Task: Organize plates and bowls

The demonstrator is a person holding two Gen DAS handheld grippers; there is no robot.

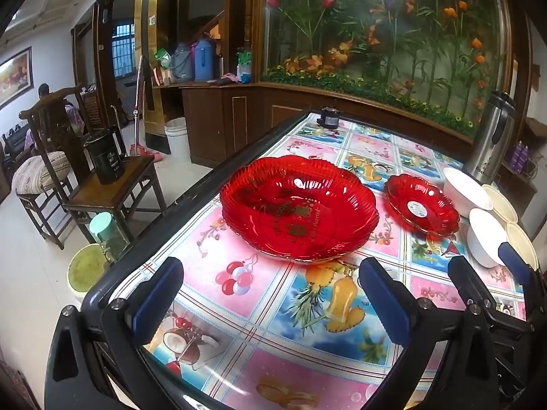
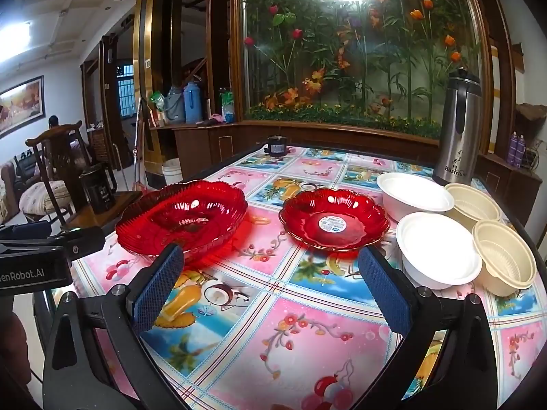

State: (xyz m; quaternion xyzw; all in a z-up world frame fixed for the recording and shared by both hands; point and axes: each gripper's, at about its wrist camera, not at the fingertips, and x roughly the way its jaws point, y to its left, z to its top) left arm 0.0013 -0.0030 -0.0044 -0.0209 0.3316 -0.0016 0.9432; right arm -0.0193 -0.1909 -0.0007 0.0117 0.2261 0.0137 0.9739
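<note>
A glass-topped table [image 2: 307,341] with a bright fruit-and-flower patterned cloth under the glass carries everything. Biggest on it is a large red ribbed translucent plastic plate [image 1: 299,208] with scalloped rim, which looks like a stack of several nested plates, sitting toward the table's left edge. Well apart to its right lies a smaller red scalloped plastic plate [image 2: 334,218] with a round white sticker in its middle, alone on the cloth.

At the far right corner stands a tall stainless-steel thermos jug [image 2: 458,130], upright. In front of it are four bowls in a close cluster: a white round bowl [image 2: 415,193] at the back, a second white bowl [image 2: 439,247] nearer the camera and just beside the small plate, then a cream plastic bowl [image 2: 475,201] at the back right and another cream bowl [image 2: 504,256] in front of it. The cream bowls touch or nearly touch the white ones.

A small dark cylindrical object [image 2: 276,145] rests at the table's far edge.

The left gripper [image 1: 270,294] hovers over the near table edge, blue-padded fingers spread wide, holding nothing, the large plate just ahead. The right gripper [image 2: 270,287] is likewise spread wide and empty, aimed between the two red plates
</note>
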